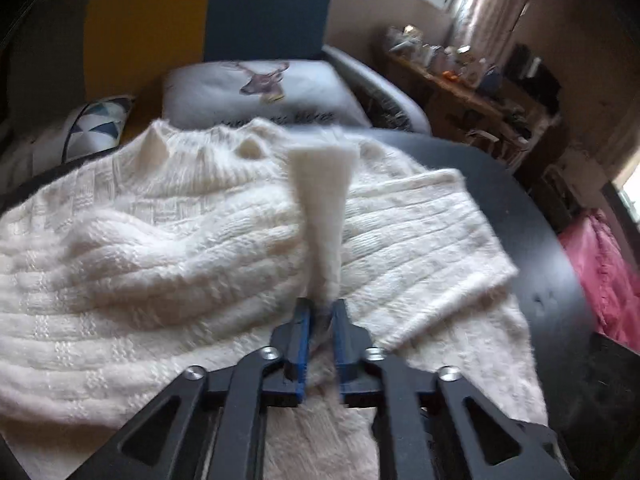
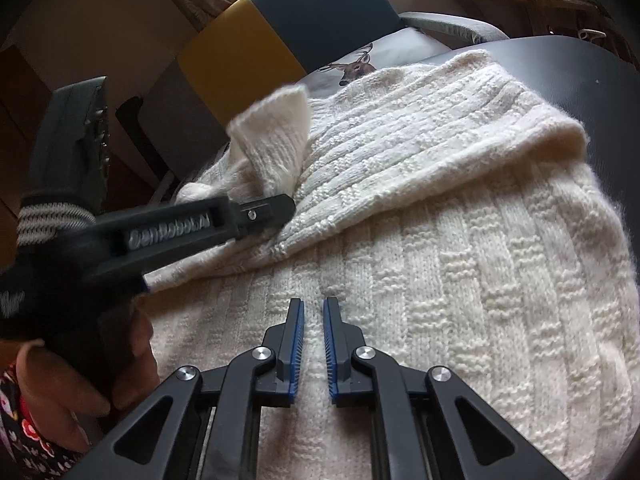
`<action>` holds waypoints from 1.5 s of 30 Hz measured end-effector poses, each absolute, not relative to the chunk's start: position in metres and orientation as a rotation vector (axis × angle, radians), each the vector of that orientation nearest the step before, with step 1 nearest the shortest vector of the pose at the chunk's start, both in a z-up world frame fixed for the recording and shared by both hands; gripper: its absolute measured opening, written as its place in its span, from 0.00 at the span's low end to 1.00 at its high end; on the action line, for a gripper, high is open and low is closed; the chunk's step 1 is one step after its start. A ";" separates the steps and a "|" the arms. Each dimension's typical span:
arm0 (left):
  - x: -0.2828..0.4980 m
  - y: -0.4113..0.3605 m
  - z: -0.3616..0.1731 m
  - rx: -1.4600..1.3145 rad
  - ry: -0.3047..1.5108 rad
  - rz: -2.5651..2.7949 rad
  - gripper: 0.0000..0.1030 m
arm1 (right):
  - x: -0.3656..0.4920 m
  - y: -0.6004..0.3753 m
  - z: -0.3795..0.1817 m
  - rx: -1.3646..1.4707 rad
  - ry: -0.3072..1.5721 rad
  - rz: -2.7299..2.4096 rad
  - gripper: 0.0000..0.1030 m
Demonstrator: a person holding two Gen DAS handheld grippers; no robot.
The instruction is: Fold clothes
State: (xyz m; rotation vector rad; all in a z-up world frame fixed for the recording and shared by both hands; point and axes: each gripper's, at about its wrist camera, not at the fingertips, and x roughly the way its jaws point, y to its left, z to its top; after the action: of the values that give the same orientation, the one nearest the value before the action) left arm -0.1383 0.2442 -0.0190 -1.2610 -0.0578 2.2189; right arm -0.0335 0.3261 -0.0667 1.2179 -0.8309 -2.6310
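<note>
left wrist view: the left tongs (image 1: 321,310) have the ribbed cuff of a cream knitted sleeve (image 1: 320,200) between their blue pads, with the gap narrow and the knit filling it, so it reads as a light pinch; whether the pads truly press i cannot tell. the cuff stands up straight ahead of the tips. beneath and on both sides of the tongs lies the cream chunky-knit sweater (image 1: 140,240), spread on the dark round table (image 1: 540,248), its collar at the far end beyond the cuff. to do this step well, i judge the sleeve should be set flat across the body, straight and unbunched, and only let go once the cuff lies on the knit.

right wrist view: the right tongs (image 2: 313,308) are nearly closed with nothing between the pads, hovering just over the sweater body, which fills the space below and ahead of them. to their left the left tongs reach in with the cuff upright off their tip, carried by the person's hand (image 2: 60,380). a folded sleeve already lies across the body ahead of the right tongs. the right tongs could usefully press the body down so the knit does not drag.
</note>
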 end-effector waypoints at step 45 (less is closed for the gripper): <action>-0.113 0.046 -0.031 -1.130 -0.212 2.546 0.21 | -0.137 0.347 0.061 0.852 -1.151 -2.531 0.06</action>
State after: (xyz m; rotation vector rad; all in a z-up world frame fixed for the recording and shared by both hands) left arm -0.1126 0.0456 -0.0313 -1.1295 -0.2115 2.5460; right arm -0.1372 0.3475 0.0612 0.8523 -1.1514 -2.5311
